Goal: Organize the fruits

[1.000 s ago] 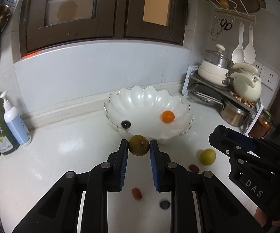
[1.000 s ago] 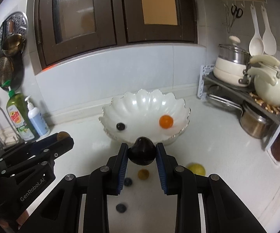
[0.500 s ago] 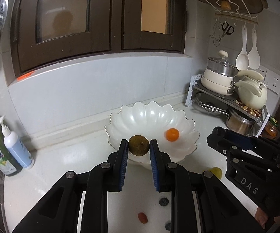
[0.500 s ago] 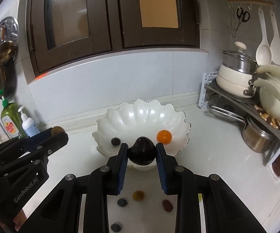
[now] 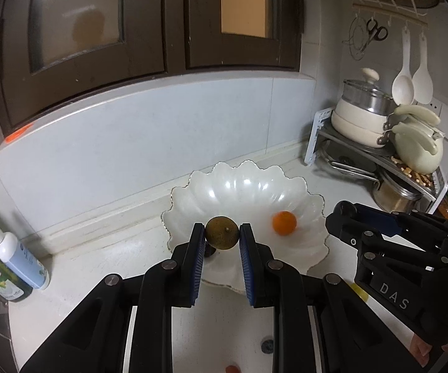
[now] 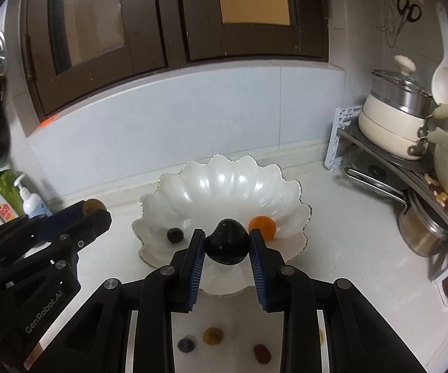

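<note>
Over the last second both hand-held grippers had risen from the bench to the scalloped white bowl (image 6: 224, 183). The left hand-held gripper (image 5: 222, 236) pinched a brownish-green round fruit (image 5: 221, 232) above the near rim; the right hand-held gripper (image 6: 227, 244) pinched a black fruit (image 6: 227, 242) likewise. Release seemed next; an orange fruit (image 6: 262, 226) already lay inside.

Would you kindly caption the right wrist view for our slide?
Right tongs carry a dark fruit above the scalloped white bowl holding an orange fruit.
</note>
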Motion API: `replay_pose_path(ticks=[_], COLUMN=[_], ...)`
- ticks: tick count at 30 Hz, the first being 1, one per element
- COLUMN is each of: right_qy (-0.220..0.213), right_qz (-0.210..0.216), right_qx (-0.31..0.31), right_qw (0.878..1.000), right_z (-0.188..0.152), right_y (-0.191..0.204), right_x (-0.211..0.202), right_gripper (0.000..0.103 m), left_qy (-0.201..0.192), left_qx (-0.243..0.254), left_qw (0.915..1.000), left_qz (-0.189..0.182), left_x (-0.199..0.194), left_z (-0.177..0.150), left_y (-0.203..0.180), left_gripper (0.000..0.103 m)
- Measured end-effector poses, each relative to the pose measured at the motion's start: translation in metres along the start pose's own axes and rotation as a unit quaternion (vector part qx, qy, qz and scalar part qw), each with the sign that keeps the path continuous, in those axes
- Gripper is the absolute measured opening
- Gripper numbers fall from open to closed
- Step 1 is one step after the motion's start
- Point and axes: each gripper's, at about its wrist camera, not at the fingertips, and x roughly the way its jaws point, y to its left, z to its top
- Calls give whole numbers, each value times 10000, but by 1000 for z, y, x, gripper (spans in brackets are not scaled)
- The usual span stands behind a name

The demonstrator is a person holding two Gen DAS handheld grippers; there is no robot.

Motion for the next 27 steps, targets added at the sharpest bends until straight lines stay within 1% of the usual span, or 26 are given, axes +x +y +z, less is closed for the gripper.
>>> replay_pose_path(ticks=[2, 10, 13, 17, 20, 27], right_qy=[118, 628, 887, 1208, 1421, 1865], right_qz=[41, 18, 84, 108, 87, 87], right_qx=[3, 58, 158, 232, 234, 233], right_qw=[9999, 9980, 9959, 9923, 9895, 9821], right_z=[5, 17, 20, 20, 19, 15], right_y=[-2, -15, -25, -32, -35, -38], right_x=[9, 50, 67, 86, 98, 124], right_gripper=[30, 30, 30, 30, 30, 30], left_qy=[122, 611, 912, 1255, 1453, 1864], left_qx=[-16, 32, 45, -85, -147, -123], left_qw=[9999, 9981, 9958, 9918, 9891, 9823], left_qz=[-62, -67, -106, -211, -207, -94], left_x=[10, 52, 71, 90, 103, 128], left_z=[5, 12, 14, 14, 13, 9], left_y=[1, -5, -7, -5, -4, -5], left_gripper=[23, 23, 23, 23, 23, 23])
